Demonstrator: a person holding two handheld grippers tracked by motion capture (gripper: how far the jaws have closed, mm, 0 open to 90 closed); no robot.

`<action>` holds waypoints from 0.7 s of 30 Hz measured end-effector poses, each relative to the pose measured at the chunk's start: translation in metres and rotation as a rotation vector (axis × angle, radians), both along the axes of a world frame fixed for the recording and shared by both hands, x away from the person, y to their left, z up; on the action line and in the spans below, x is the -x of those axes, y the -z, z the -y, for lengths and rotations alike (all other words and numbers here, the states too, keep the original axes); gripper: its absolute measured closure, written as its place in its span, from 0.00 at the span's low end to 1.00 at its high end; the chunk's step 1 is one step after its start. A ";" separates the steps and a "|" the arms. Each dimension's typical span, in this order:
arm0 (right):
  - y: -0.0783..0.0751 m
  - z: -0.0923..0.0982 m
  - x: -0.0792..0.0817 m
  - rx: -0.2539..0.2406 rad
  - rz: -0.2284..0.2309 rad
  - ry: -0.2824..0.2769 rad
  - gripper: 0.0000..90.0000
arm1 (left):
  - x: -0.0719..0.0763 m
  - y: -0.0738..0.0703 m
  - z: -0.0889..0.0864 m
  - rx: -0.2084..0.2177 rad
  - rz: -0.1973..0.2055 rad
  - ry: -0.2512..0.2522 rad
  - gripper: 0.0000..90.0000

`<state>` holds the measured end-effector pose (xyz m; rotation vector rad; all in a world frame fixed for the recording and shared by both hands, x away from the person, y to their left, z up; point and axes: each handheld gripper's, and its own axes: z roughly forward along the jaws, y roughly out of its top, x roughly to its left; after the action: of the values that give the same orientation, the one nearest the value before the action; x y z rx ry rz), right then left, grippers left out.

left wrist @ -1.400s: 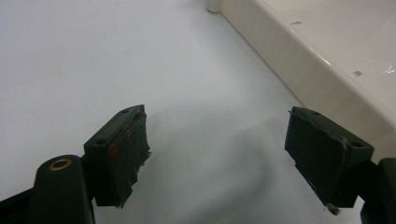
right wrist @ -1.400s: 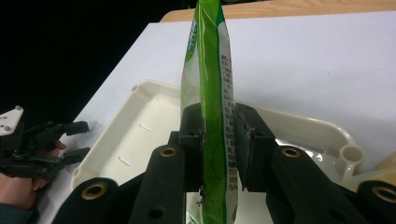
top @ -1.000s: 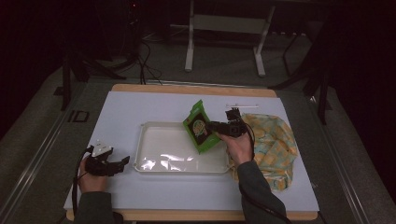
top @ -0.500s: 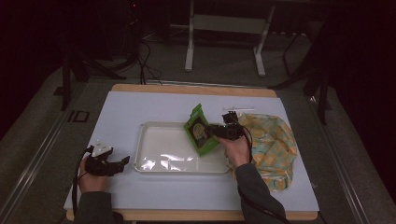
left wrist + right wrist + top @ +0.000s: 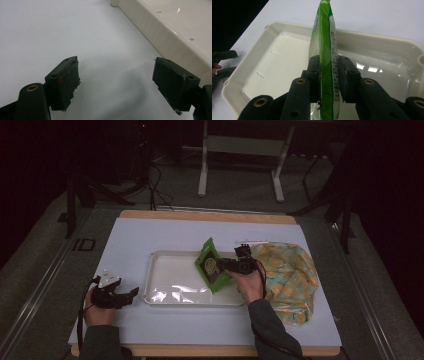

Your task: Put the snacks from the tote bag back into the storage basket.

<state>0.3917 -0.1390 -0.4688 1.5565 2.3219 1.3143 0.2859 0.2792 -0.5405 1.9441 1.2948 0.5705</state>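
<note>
The right gripper [image 5: 329, 75] holds a green packet [image 5: 325, 50] on edge over the white tray [image 5: 170, 292], toward the tray's 3 o'clock end; its jaws, just eased slightly wider, bracket the packet, whose lower end is cut off. The left gripper [image 5: 116, 82] gapes empty at the table's 8 o'clock. The patterned cloth [image 5: 290, 275] is partly hidden.
</note>
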 end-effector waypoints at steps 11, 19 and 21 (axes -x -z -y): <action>0.012 -0.006 0.008 0.053 -0.001 -0.013 0.67 | 0.000 0.000 0.000 0.001 0.000 -0.001 0.24; 0.028 -0.018 0.018 0.100 -0.048 -0.079 0.61 | 0.000 0.000 0.000 -0.002 0.004 0.000 0.24; 0.031 -0.020 0.019 0.106 -0.051 -0.090 0.66 | 0.000 0.000 0.000 -0.002 0.004 0.000 0.24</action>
<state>0.3727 -0.1193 -0.4994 1.4879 2.4757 1.1595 0.2855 0.2788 -0.5404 1.9434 1.2915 0.5756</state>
